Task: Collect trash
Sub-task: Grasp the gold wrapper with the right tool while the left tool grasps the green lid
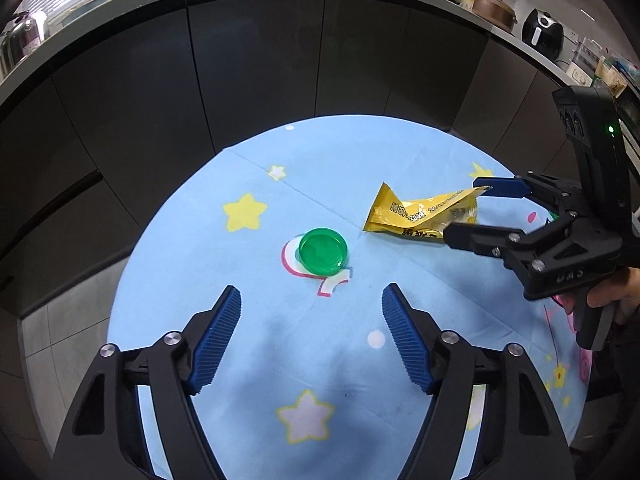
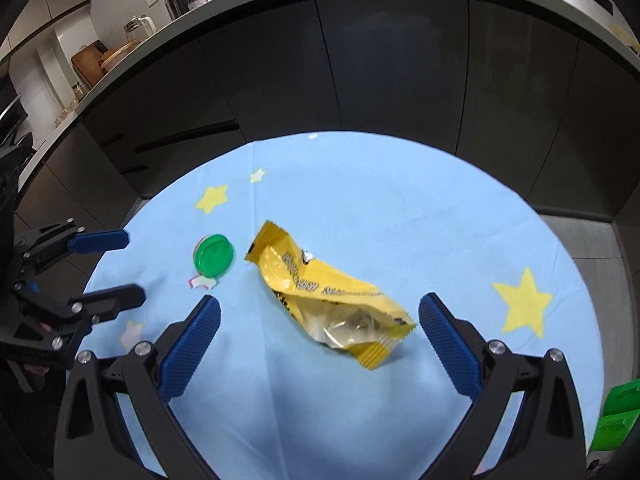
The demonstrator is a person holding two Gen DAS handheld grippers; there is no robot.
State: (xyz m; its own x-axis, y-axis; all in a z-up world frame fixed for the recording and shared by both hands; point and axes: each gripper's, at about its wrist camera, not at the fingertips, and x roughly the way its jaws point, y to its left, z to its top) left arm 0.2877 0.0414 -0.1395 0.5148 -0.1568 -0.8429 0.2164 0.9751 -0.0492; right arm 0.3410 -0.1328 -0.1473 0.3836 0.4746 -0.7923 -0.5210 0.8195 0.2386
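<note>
Jaws of the right gripper (image 2: 319, 314) stood spread wide and held nothing, straddling the torn end of the yellow snack wrapper (image 2: 326, 294), which lay flat on the star-print blue tablecloth (image 2: 400, 208); that placing probably set up a pinch on the wrapper's crimped edge. The left gripper (image 1: 311, 306) was equally wide open and empty, hanging just short of the green bottle cap (image 1: 323, 256), apparently lined up to take it. Cap and wrapper lay near each other, not touching.

Yellow wrapper (image 2: 328, 294), green lid (image 2: 213, 258), pale blue tablecloth (image 2: 360, 200) with yellow and pink stars.
</note>
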